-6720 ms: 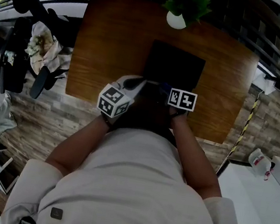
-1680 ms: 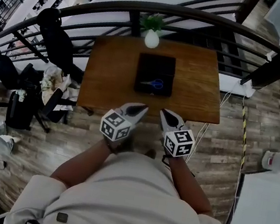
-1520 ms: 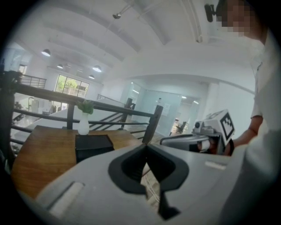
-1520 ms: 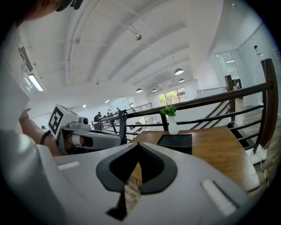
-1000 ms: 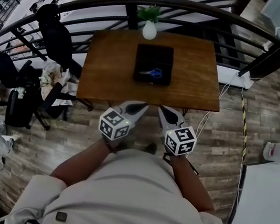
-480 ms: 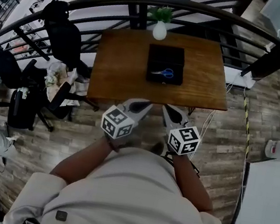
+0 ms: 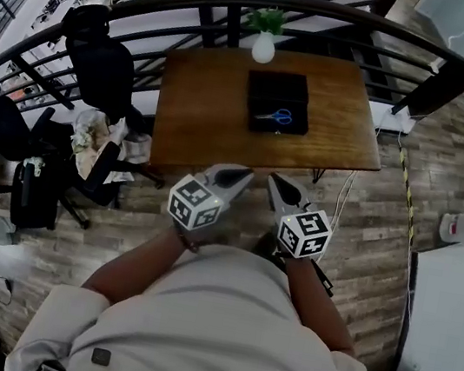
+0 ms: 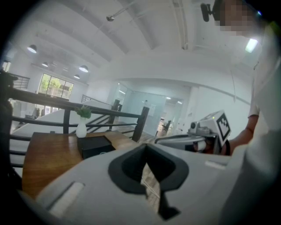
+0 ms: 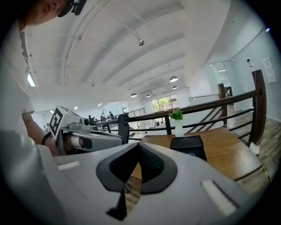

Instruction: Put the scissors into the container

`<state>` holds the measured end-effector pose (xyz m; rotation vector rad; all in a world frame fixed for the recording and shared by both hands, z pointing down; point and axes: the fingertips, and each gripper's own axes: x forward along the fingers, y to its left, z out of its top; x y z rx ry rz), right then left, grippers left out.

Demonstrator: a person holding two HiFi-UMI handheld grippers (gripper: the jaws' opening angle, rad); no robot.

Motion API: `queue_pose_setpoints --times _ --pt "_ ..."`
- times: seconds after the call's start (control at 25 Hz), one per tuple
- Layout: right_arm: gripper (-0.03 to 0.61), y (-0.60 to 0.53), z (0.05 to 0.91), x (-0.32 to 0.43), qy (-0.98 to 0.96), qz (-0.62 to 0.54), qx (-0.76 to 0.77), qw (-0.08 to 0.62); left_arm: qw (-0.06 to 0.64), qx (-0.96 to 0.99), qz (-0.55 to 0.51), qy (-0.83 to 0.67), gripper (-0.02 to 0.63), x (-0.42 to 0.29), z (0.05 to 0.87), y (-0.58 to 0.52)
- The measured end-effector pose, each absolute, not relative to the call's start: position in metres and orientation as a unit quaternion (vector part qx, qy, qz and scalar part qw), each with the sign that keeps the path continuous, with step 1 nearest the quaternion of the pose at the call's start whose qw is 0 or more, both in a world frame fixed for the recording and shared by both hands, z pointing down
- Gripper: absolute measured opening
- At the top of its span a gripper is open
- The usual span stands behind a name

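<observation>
Blue-handled scissors (image 7: 274, 116) lie inside the black container (image 7: 262, 84) at the back middle of the wooden table (image 7: 201, 109). Both grippers are held close to my body, well short of the table's front edge. The left gripper (image 7: 243, 173) is shut with nothing in it, and its jaw tips meet in the left gripper view (image 8: 146, 148). My right gripper (image 7: 275, 181) is likewise shut and empty (image 9: 137, 148). Each gripper view shows the container (image 8: 95, 146) (image 9: 188, 146) far ahead on the table.
A white vase with a green plant (image 7: 264, 43) stands behind the container. A dark curved railing (image 7: 156, 7) runs behind the table. Black office chairs (image 7: 103, 62) crowd the left side. A cable (image 7: 406, 196) trails over the wood floor at the right.
In the head view the table and container have drifted to the right and look slightly further off. Both grippers stay side by side, shut. The scissors remain in the container.
</observation>
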<state>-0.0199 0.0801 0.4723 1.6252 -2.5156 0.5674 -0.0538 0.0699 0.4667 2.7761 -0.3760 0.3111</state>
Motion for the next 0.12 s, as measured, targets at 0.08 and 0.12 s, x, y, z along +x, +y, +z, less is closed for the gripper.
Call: queue_pose_setpoints --times 0.08,0.12 --pt "0.007 0.082 0.476 -0.032 -0.822 0.189 0.535 0.047 0.162 0.972 0.109 -0.127 0.005 -0.065 0.47 0.071" --pt "0.007 0.083 0.478 -0.038 -0.821 0.19 0.536 0.046 0.162 0.973 0.11 -0.126 0.004 -0.07 0.472 0.071"
